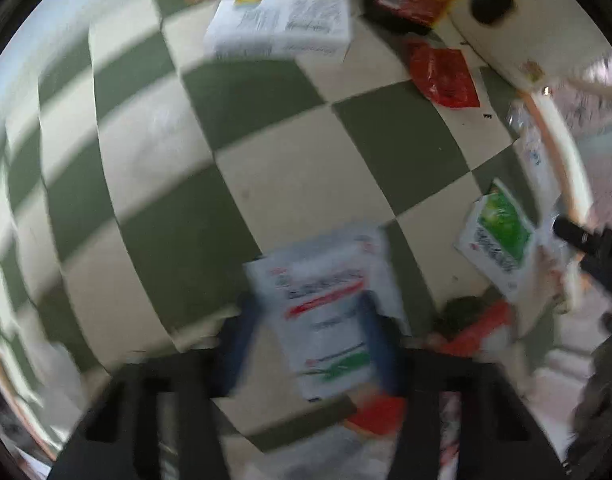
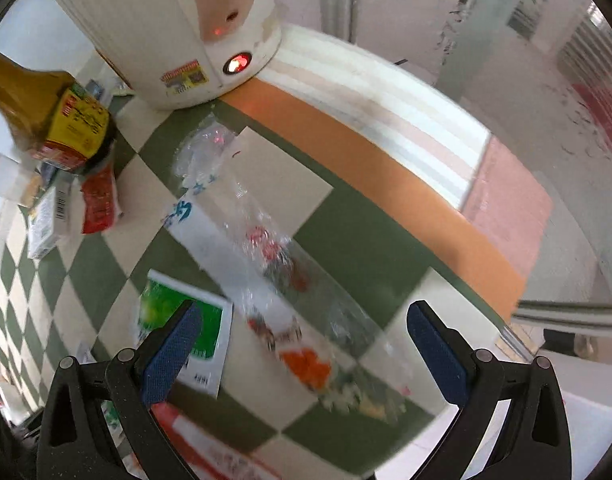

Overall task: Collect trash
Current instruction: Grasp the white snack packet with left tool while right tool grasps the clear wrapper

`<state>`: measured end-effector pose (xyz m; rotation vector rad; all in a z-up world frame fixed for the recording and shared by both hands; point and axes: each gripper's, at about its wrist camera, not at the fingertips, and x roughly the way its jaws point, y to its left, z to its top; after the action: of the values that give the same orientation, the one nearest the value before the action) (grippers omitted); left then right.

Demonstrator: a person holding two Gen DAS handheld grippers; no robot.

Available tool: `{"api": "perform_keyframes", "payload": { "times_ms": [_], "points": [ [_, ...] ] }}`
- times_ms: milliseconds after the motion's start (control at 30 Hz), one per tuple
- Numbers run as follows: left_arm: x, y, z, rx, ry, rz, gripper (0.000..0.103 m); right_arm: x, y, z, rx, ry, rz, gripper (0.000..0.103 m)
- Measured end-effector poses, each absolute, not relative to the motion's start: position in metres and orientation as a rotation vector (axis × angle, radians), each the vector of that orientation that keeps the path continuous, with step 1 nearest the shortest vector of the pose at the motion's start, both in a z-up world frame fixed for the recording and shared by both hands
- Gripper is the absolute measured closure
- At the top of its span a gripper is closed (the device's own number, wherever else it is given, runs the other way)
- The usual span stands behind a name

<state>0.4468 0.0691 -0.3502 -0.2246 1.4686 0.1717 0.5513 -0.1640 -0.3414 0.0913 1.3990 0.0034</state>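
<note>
Risk: left tool [image 1: 306, 332], jaws part-open astride a white packet [image 1: 326, 320], may slip; right tool [image 2: 301, 356], wide, may snag only clear wrapper [image 2: 265, 248].

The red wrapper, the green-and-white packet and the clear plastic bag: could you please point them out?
red wrapper [image 1: 444, 76], left wrist view, crumpled middle.
green-and-white packet [image 2: 201, 320], right wrist view, green panel.
clear plastic bag [image 2: 265, 240], right wrist view, crinkled middle.
</note>
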Motion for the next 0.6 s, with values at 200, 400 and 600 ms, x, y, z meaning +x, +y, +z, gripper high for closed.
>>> {"api": "perform_keyframes", "payload": {
  "times_ms": [200,400,600],
  "points": [
    [0.452,0.080,-0.348,-0.123,1.430,0.178,0.103,0.548,-0.159,-0.349,0.013,1.333,-0.020,0.038],
    [0.450,0.089,-0.336,-0.143,1.401,0.170,0.103,0.538,-0.178,-0.340,0.138,1.309,0.012,0.093],
    [0.440,0.089,-0.333,-0.285,1.434,0.018,0.097,0.509,-0.197,-0.314,0.229,1.273,0.018,0.093]
  ]
}}
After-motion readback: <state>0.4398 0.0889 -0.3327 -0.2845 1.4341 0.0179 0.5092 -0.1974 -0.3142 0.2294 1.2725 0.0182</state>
